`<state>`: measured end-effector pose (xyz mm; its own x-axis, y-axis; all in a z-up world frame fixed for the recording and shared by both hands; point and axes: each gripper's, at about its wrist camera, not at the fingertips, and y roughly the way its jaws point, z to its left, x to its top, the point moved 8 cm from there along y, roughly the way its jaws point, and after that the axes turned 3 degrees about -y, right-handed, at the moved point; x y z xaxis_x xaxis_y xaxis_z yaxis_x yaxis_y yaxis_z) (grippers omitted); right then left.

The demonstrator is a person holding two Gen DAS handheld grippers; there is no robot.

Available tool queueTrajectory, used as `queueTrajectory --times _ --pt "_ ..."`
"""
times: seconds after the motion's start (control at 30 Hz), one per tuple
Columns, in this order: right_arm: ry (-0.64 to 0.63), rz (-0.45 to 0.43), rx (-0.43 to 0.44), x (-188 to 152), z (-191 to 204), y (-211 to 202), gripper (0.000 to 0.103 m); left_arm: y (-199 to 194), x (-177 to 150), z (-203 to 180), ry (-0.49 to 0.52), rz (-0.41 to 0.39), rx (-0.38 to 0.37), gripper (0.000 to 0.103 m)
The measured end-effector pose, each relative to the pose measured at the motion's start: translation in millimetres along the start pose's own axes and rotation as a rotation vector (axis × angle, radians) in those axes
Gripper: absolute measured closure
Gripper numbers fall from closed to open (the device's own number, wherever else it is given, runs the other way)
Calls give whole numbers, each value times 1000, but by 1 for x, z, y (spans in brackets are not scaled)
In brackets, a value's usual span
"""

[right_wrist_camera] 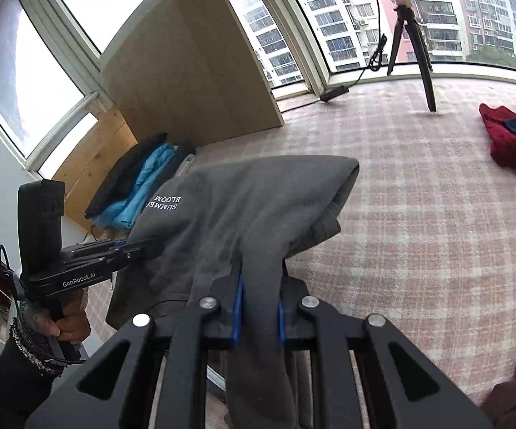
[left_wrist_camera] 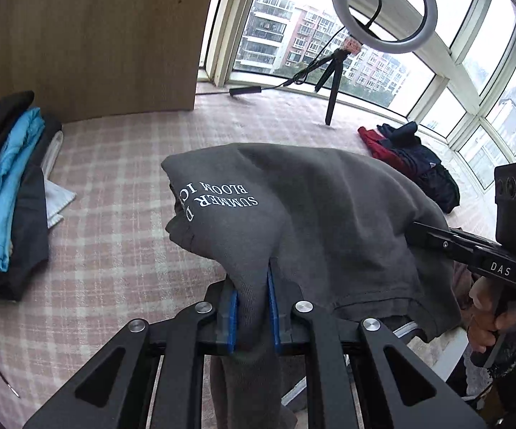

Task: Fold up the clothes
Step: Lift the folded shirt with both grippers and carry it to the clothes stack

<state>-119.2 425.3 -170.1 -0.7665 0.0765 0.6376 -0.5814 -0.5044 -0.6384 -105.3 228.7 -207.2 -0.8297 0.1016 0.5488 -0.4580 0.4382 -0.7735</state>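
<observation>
Left wrist: grey t-shirt [left_wrist_camera: 293, 214], print upside down reads "SUMMER BLOOM", lifted above the pink plaid carpet [left_wrist_camera: 115, 178]. Left hand-held gripper [left_wrist_camera: 252, 307] pinches a fold of it between its blue pads. Right hand-held gripper [left_wrist_camera: 422, 236], marked "DAS", grips the shirt's right edge.

Right wrist: right hand-held gripper [right_wrist_camera: 259, 307] clamped narrow on shirt fabric; shirt drapes ahead. Left unit reads "GenRobot.AI".

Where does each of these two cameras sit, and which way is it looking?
Left wrist view: on the left gripper, looking along its fingers over the grey shirt toward the windows; the right hand shows.
Right wrist view: on the right gripper, looking likewise; the left hand shows.
Shared: the shirt, clamped by both grippers, the folded pile, the checked cover.
</observation>
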Motion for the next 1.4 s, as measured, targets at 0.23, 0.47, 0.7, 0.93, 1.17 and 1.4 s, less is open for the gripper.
queueTrajectory --times 0.23,0.47,0.7,0.93,1.17,1.4 --pt "-107 -81 62 63 81 -9 89 -79 46 37 36 -115 36 91" --pt "-209 -137 131 121 212 41 89 -181 92 134 73 -223 151 90" --pt "-237 -166 164 150 350 119 89 -247 127 255 68 -266 237 90" --pt "-215 -140 125 169 401 197 89 -241 153 346 57 -242 245 91" --pt "-168 -72 58 173 379 262 89 -196 158 400 47 -187 196 90" --pt "-130 128 -50 143 332 326 83 -117 135 457 -37 6 273 81"
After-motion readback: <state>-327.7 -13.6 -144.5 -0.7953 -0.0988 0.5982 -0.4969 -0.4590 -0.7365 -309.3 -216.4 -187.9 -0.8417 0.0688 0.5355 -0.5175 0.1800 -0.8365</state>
